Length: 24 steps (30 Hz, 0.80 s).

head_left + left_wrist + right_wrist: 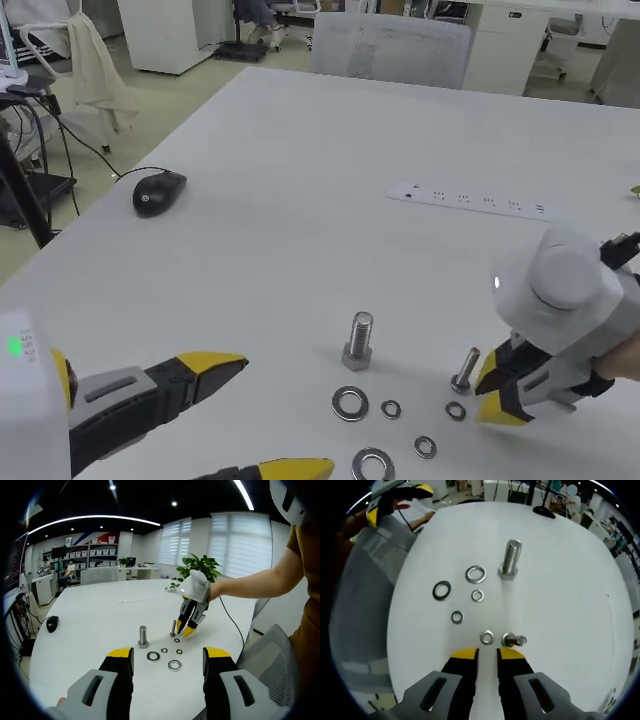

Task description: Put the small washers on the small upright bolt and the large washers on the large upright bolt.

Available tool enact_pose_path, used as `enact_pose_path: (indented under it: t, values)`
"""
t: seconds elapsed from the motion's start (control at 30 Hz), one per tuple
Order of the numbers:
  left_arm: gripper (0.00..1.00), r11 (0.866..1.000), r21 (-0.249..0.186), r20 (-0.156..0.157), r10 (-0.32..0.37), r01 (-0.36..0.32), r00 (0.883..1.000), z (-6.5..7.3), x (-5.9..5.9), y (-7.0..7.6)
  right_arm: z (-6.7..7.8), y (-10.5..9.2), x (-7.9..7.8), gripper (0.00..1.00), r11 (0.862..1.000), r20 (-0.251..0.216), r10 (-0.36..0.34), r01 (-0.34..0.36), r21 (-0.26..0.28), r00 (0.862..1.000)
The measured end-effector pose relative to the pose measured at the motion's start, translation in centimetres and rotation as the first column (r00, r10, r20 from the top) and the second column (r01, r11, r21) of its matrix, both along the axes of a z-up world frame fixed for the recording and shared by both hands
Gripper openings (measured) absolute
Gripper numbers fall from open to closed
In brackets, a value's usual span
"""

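Both bolts stand upright on the white table [300, 200]: the large bolt [359, 340] and the small bolt [466, 369]. Flat around them lie two large washers [350, 403] [373, 464] and three small washers [391, 409] [455, 411] [425, 446]. My right gripper [487, 655] is open by a narrow gap and holds nothing. Its tips hover just short of a small washer [487, 637], beside the small bolt [512, 640]. My left gripper [169, 655] is wide open and empty, some way back from the large bolt [143, 636] and the washers.
A black mouse [158, 191] lies at the far left of the table. A white power strip [468, 198] runs across the back right. A grey chair [390, 48] stands behind the far edge. The table's left edge slopes down past the mouse.
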<state>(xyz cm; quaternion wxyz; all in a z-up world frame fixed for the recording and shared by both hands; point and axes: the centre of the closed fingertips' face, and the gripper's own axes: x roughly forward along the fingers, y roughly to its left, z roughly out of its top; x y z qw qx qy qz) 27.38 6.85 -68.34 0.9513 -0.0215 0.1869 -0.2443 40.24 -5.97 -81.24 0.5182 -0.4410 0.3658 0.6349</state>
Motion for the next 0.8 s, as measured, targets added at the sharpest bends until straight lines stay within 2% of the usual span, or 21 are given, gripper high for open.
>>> enact_pose_path:
  t: [0.2,0.4,0.53,0.8]
  values:
    - [0.55,1.0,0.0,-0.002,0.003,-0.003,1.0,0.1,-0.2,0.1,-1.1,0.4,-0.3,0.16,1.0,0.006,-0.021,0.021,0.004,1.0]
    - [0.54,1.0,0.005,-0.004,0.004,-0.004,1.0,0.1,-0.2,0.2,-1.0,0.9,-0.1,0.16,0.999,0.009,-0.04,0.04,0.024,0.999]
    - [0.54,1.0,0.0,-0.003,0.001,-0.001,1.0,0.2,-0.1,0.0,-1.0,1.6,-0.8,0.16,0.999,0.013,-0.013,0.012,0.036,1.0]
    - [0.54,1.0,-0.002,-0.002,0.007,-0.007,1.0,0.2,-0.1,0.2,-1.0,1.6,-1.5,0.15,0.997,0.034,0.074,-0.074,0.003,0.997]
